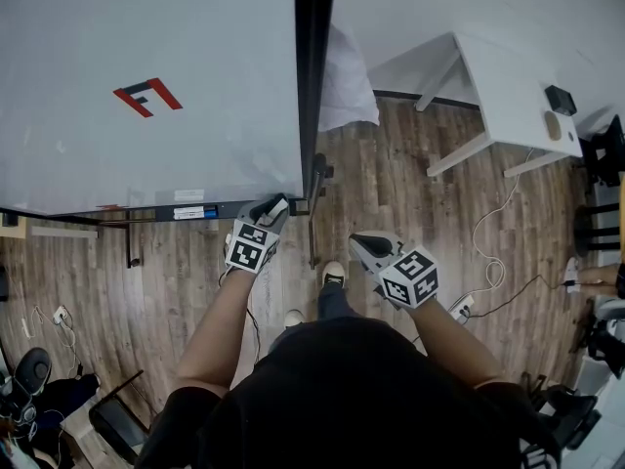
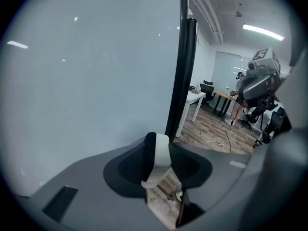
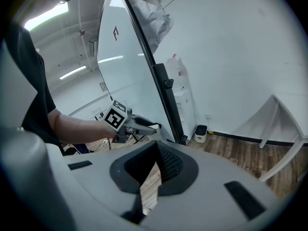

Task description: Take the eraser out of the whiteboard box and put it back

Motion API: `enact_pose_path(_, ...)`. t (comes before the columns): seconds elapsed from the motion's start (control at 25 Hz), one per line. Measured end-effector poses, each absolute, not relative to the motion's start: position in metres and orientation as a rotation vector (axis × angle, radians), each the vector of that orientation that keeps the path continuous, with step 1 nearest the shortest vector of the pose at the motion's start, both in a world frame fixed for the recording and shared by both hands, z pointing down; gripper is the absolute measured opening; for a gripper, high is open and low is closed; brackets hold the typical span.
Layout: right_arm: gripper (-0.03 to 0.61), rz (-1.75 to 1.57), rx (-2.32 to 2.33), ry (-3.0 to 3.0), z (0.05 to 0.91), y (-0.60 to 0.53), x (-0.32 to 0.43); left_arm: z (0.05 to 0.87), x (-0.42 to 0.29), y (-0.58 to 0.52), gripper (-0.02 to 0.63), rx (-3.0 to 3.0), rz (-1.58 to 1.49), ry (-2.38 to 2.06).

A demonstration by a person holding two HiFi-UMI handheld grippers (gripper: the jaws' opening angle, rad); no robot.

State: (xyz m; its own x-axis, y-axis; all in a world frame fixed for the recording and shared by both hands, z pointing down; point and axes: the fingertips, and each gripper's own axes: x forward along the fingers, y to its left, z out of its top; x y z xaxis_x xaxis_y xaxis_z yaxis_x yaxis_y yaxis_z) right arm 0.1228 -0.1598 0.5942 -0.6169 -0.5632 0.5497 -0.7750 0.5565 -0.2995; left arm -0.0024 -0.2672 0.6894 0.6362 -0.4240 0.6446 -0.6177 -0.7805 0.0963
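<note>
Head view: a person stands at the lower right corner of the whiteboard (image 1: 146,86), with a gripper in each hand.
Whiteboard box (image 1: 146,214): a dark tray along the board's bottom edge, running 9 to 3 o'clock.
Left gripper (image 1: 273,207): its tips are at the box's right end and aim toward 1 o'clock. The jaws are partly closed and pinch the eraser.
Eraser (image 2: 161,152): seen edge-on in the left gripper view, white felt face beside a black body. Its long axis lies along the jaws, from 12 down to 7 o'clock. Whether it is inside the box or just clear of it cannot be told.
Right gripper (image 1: 359,240): at 4 o'clock of the left gripper and apart from it, over the wooden floor (image 1: 391,164). It aims toward 10 o'clock, with its jaw tips pressed together on nothing.
</note>
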Motion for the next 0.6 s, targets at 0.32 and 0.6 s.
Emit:
enact_pose_path(0.32, -0.005, 0.740, 1.095, -2.399, 0.5931, -0.1571, 0.1283, 0.6873, -0.0004, -0.2675, 0.150, 2.571, 0.911, -0.855)
enact_pose_path(0.6, -0.005, 0.739, 1.092, -2.405, 0.5929, -0.1563, 0.1262, 0.6853, -0.0019, -0.2671, 0.150, 2.563, 0.899, -0.863)
